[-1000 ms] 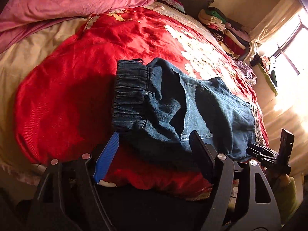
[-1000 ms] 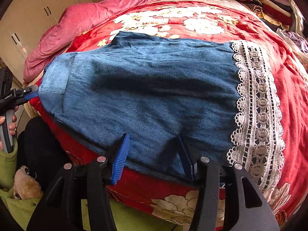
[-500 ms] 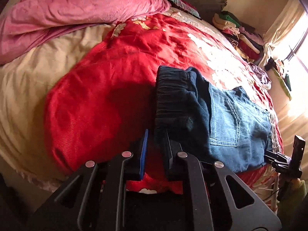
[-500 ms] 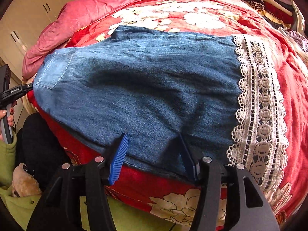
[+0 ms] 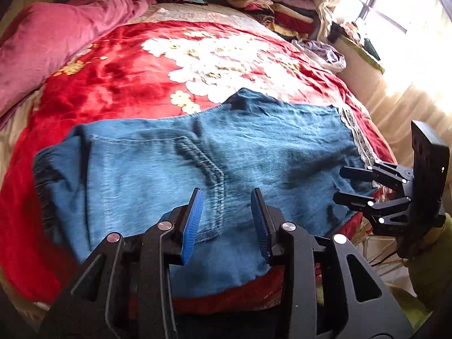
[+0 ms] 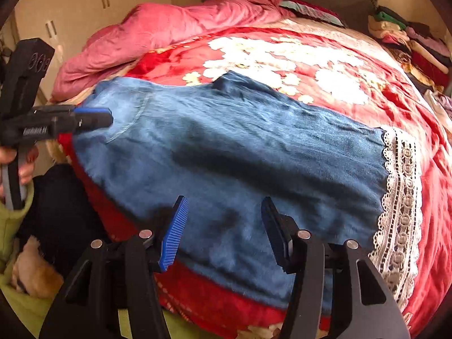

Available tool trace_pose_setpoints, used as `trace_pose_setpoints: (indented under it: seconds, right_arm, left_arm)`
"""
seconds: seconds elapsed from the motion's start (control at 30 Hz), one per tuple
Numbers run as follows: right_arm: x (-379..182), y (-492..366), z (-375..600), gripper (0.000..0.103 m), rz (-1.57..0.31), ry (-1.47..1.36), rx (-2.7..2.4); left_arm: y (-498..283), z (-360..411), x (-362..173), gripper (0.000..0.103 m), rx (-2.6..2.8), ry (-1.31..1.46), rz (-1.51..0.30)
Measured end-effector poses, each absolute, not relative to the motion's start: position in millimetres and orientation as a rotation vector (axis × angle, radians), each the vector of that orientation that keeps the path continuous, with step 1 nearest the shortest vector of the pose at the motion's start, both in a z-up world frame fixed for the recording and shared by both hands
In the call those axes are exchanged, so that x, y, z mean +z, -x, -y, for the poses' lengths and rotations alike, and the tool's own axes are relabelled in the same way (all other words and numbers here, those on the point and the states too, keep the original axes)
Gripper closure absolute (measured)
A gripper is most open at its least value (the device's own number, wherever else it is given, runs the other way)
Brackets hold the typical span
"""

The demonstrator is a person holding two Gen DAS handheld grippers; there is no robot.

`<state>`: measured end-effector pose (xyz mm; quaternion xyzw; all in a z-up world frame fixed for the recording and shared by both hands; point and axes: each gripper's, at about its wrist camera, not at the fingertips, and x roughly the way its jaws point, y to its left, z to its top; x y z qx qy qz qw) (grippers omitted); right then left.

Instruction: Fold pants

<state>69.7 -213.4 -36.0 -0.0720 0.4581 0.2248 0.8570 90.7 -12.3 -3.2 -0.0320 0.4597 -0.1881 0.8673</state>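
Blue denim pants (image 5: 175, 166) with a white lace hem (image 5: 357, 138) lie flat across the red floral blanket (image 5: 118, 79), waist to the left, hem to the right. They also show in the right wrist view (image 6: 240, 152), with the lace hem (image 6: 401, 197) at the right. My left gripper (image 5: 226, 220) is open and empty, hovering over the seat and pocket seam near the bed's front edge. My right gripper (image 6: 223, 231) is open and empty above the leg's near edge. The right gripper also shows in the left wrist view (image 5: 350, 183).
A pink duvet (image 5: 56, 34) is bunched at the bed's far left. A stack of folded clothes (image 5: 271, 8) sits at the far right by a bright window (image 5: 409, 14). Wardrobe doors (image 6: 84, 5) stand to the left. The bed's front edge is just below the grippers.
My left gripper has opened and moved right, from the waistband to over the seat. The bunched waistband now lies flat. The right gripper has stayed open over the leg.
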Motion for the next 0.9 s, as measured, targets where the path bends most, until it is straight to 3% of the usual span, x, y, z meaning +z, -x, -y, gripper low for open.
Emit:
trace_pose_setpoints:
  seconds: [0.13,0.4,0.53,0.7,0.9]
  right_arm:
    - [-56,-69,203,0.049,-1.021,0.242,0.471]
    - [-64,-49,208,0.049,-1.028,0.276,0.475]
    - [-52,-51,216,0.050,-1.044,0.205,0.527]
    - [-18,-61,243,0.050,-0.913,0.117,0.500]
    - [7,-98,305,0.050,-0.840,0.015,0.294]
  left_arm:
    - [-86,32,-29,0.063,-0.357,-0.073,-1.003]
    - [-69,15,-42,0.060,-0.379,-0.036,-1.016]
    - [-68,13,-29,0.055,-0.416,0.022,-1.005]
    - [-86,9,9,0.045,-0.454,0.103,-0.937]
    - [-144,12,19,0.044,-0.426,0.115,-0.948]
